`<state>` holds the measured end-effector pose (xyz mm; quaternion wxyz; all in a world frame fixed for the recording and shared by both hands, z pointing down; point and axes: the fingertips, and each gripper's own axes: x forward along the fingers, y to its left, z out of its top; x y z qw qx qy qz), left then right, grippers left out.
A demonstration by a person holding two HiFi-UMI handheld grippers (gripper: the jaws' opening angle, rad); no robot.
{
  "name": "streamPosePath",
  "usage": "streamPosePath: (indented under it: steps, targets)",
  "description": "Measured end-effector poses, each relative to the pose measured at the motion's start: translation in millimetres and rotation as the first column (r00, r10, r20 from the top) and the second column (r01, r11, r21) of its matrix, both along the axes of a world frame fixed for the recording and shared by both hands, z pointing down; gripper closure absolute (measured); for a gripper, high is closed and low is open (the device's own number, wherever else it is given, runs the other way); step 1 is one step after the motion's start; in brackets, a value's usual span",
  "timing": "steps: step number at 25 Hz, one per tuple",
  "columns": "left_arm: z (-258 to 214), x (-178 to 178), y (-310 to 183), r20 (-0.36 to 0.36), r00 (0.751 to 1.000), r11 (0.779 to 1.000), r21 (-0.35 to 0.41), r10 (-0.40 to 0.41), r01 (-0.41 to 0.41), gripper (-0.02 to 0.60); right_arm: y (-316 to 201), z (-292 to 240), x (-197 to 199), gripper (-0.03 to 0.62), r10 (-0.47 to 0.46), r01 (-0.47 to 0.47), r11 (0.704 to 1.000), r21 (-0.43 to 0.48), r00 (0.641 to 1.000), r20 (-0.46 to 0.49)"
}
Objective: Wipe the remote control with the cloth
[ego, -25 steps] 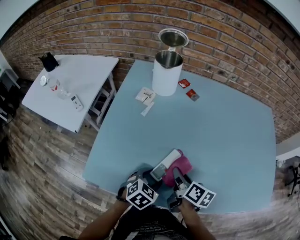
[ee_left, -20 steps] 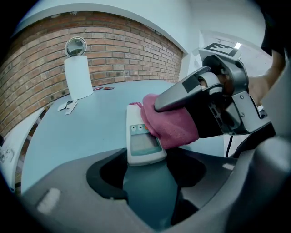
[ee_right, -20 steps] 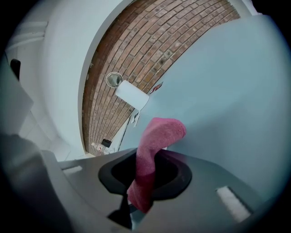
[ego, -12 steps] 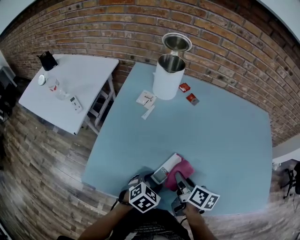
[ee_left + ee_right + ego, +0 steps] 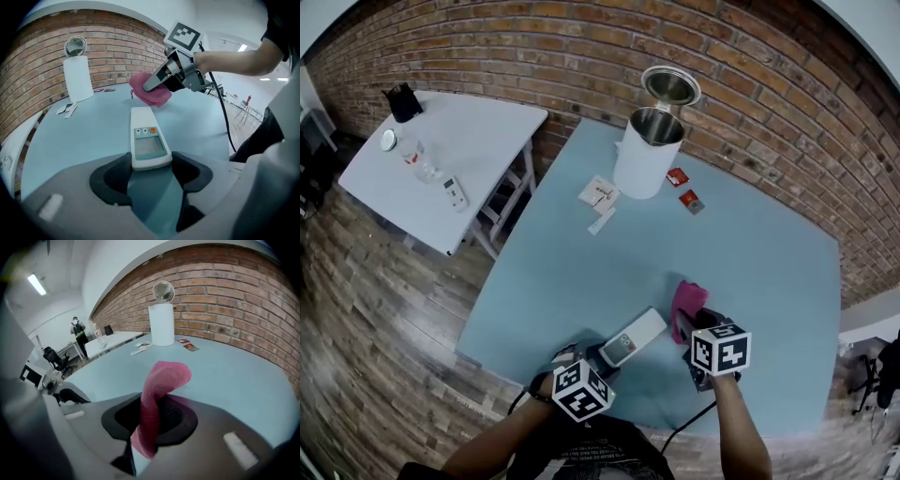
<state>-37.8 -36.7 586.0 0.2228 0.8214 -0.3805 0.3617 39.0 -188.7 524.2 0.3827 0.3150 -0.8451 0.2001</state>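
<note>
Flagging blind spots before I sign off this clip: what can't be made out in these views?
- Remote control: underside hidden by its own body, all views.
- Cloth: lower end drops out of sight between the jaws of the right gripper, right gripper view.
- Red packets: print too small, head view.
- Side table: items on it too small to name, head view.
- Person in the background: blurred and tiny, right gripper view.

Cloth [image 5: 687,302] is looking hot pink, remote [image 5: 636,336] is showing white with a grey screen and an orange button. Table [image 5: 750,253] is coming across pale blue, wall [image 5: 581,47] is rocking red-brown brick, bin [image 5: 643,164] is looking white with a shiny lid [image 5: 671,84]. Left gripper [image 5: 612,352] and right gripper [image 5: 682,326] are wearing black-and-white marker cubes
</note>
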Motion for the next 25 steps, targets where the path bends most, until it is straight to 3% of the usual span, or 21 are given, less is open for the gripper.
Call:
streamPosePath:
  steps: [4,10,25]
  targets:
    - [-1,1,-1,0.001,1.000,1.000,-0.006,0.012,-0.012,0.313,-4,19,-13,0.517,-0.086,0.084,0.993,-0.087,0.996,-0.022]
    - [1,1,-1,0.002,1.000,1.000,-0.011,0.023,-0.023,0.314,-12,27,-34,0.517,-0.152,0.154,0.973,-0.174,0.988,0.029]
    - [1,2,-2,0.006,0.999,0.999,-0.015,0.037,-0.037,0.314,-25,25,-84,0.517,-0.283,0.287,0.947,-0.147,0.958,0.048]
